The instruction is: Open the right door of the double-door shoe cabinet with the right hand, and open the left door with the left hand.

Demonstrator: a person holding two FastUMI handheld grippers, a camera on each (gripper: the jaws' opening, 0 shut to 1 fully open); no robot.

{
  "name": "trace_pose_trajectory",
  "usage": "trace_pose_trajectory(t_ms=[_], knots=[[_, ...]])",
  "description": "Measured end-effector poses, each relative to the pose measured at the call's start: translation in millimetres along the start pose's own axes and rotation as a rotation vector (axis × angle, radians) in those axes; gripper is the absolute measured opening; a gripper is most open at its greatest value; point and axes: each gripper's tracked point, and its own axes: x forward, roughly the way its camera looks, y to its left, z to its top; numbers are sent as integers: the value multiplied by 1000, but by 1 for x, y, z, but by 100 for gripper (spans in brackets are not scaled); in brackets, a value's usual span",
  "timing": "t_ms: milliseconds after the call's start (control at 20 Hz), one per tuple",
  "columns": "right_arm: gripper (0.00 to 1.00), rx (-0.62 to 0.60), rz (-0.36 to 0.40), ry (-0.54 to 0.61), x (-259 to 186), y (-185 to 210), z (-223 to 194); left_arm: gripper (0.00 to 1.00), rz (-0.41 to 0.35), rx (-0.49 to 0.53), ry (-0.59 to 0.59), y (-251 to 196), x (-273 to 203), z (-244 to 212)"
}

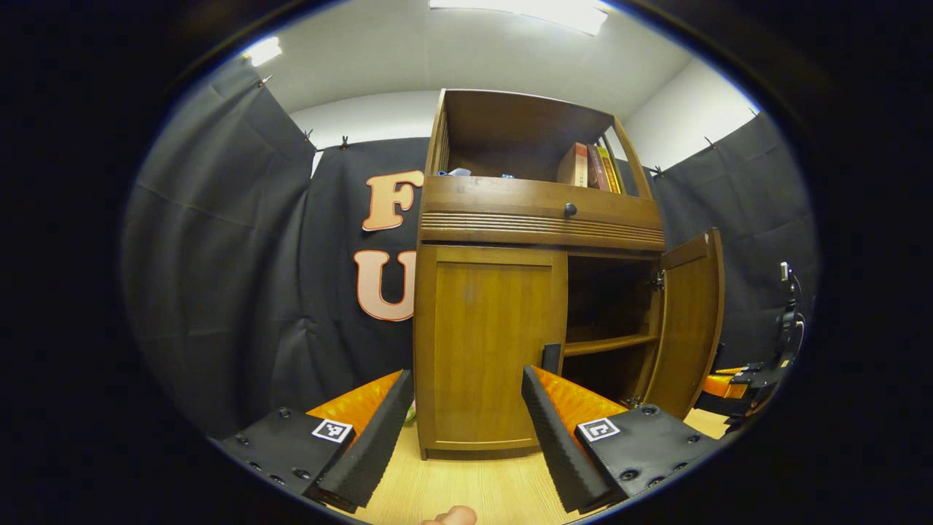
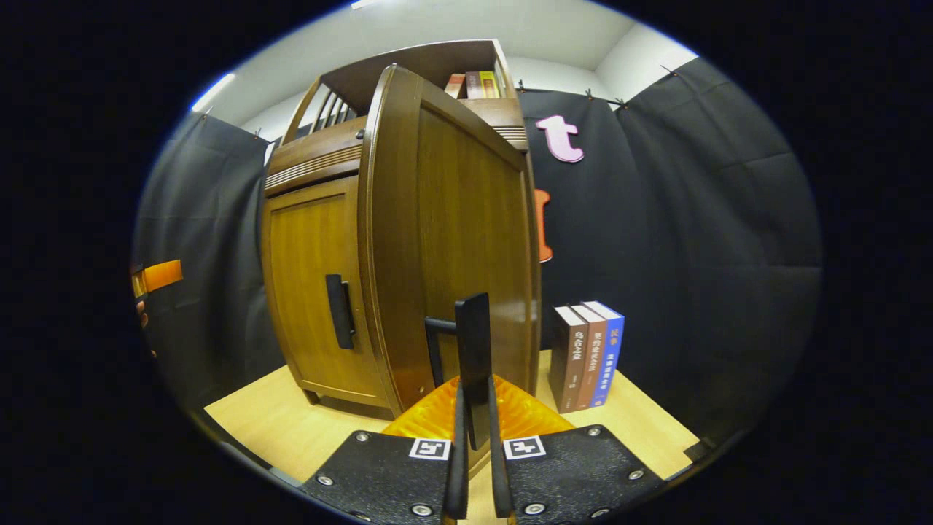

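- Right gripper [image 2: 475, 430] is clamped on the dark handle [image 2: 472, 350] of the shoe cabinet's right door [image 2: 466, 240], which stands swung open
- Left gripper [image 1: 466, 430] has fingers spread wide, holding nothing, facing the left door [image 1: 490, 343], which is closed
- Three books [image 2: 587, 354] stand upright on the wooden tabletop [image 2: 291, 426] beside the cabinet
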Motion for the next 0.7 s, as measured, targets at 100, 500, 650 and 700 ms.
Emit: trace_pose_trajectory(t_ms=[100,500,650,700], knots=[[10,-15,-37,-3,-5,-17,1,96,-13,-6,5,-7,1,-2],[3,7,-106,-21,-11,-67,3,95,-56,-2,35,-30,2,-10],[2,14,-125,-26,-13,-86,4,95,-66,2,37,-38,5,-10],[2,23,-114,-27,-13,-87,4,95,-71,3,40,-43,5,-11]])
